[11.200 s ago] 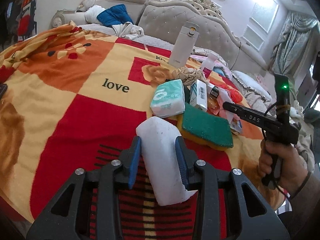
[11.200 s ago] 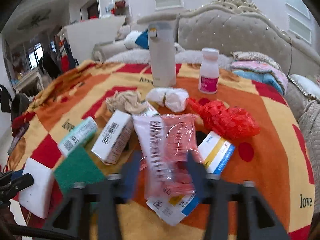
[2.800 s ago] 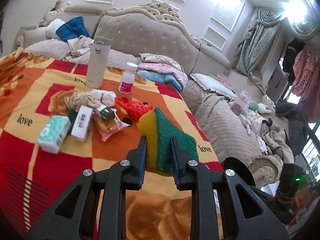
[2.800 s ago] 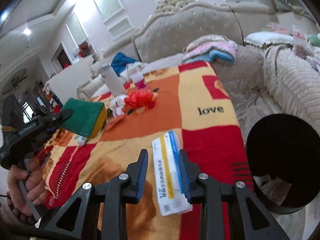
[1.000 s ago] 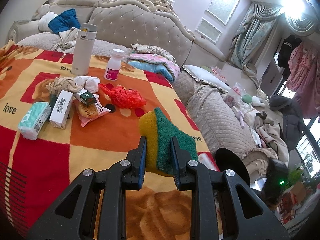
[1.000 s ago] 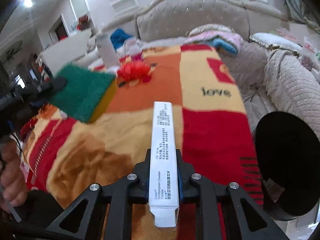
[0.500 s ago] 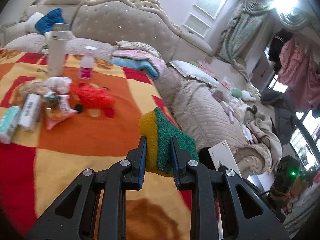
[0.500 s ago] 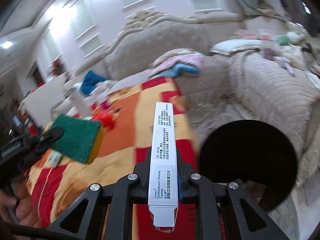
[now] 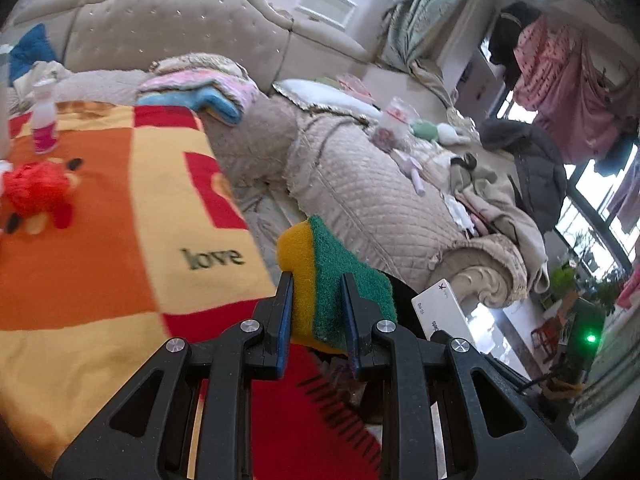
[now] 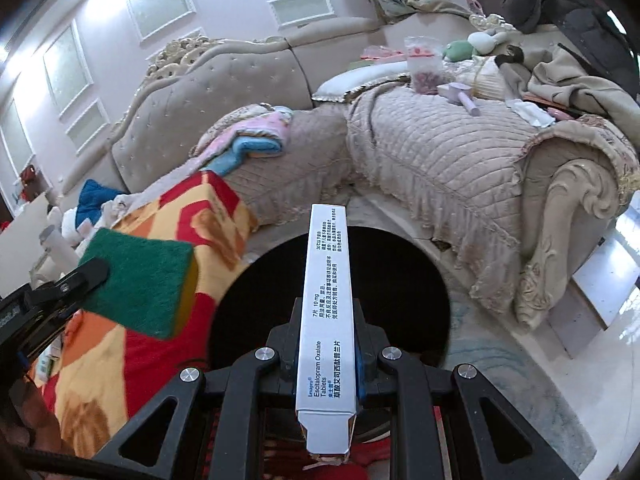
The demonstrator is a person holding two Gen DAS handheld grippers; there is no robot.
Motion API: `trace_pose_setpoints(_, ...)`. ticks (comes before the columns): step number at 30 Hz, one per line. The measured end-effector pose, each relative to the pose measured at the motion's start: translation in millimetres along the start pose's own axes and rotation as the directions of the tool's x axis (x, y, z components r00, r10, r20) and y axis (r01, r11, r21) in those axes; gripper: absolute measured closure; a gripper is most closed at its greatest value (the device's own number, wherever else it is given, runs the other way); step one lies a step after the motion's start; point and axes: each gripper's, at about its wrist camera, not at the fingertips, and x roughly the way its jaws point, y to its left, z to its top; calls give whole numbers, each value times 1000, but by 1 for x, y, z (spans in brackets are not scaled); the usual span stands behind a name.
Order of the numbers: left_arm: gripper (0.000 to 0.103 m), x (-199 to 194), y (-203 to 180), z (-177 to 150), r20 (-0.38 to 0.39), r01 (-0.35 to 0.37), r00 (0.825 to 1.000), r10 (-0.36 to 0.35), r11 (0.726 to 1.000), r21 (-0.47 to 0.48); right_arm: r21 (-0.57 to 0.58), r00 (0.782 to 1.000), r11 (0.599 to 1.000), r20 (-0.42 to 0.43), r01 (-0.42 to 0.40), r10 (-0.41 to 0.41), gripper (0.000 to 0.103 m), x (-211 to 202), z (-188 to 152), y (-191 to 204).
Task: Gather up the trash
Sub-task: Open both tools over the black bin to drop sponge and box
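Over the black bin [image 10: 332, 280], my right gripper [image 10: 326, 344] carried the white tablet box [image 10: 326, 320] with its long axis running straight out along the fingers, the far end reaching forward above the dark opening and the near flap end hanging back toward the camera. Its jaws stood nearly together, pinching the box by its narrow sides. Off to the left in the same view, my left gripper [image 10: 94, 272] held the sponge [image 10: 140, 280] out past the edge of the patterned blanket [image 10: 160, 216], green scouring face turned toward me and the yellow foam showing along its right edge. From the left wrist, the sponge [image 9: 320, 280] stood on edge between the left gripper [image 9: 316, 304] fingers, yellow layer to the left and green layer to the right, its length pointing forward and a little up. Those jaws were also close, squeezing the sponge. Behind it I could see the box's end [image 9: 440, 312] and part of the bin's dark mouth [image 9: 404, 300], beside the beige sofa [image 9: 380, 192].
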Motion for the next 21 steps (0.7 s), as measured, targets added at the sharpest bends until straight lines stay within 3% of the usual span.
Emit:
trace_pose_setpoints(5, 82, 21, -7, 3, -14, -3, 1000, 3, 1000, -2, 27, 1000, 1000, -8, 10, -10, 86, 9, 4, -12)
trace_pose_setpoints(7, 76, 29, -6, 3, -39, -10, 999, 10, 1000, -1, 45, 1000, 999, -14, 4, -3, 84, 13, 5, -14)
trace_pose_setpoints(9, 57, 39, -3, 1, -89, 0, 996, -1, 1000, -10, 71, 999, 997, -45, 10, -7, 73, 20, 5, -15)
trace_pose_setpoints(11, 48, 43, -1, -1, -114, -2, 993, 0, 1000, -20, 73, 999, 997, -47, 31, -28, 68, 22, 4, -15)
trace_pose_setpoints(15, 48, 32, 5, 2, -93, 7, 996, -11, 999, -45, 75, 999, 996, -31, 40, -38, 68, 18, 3, -12)
trace_pose_setpoints(21, 48, -11, 42, 5, -19, -36, 999, 34, 988, -150, 86, 1000, 996, -1, 28, -28, 68, 11, 6, 7)
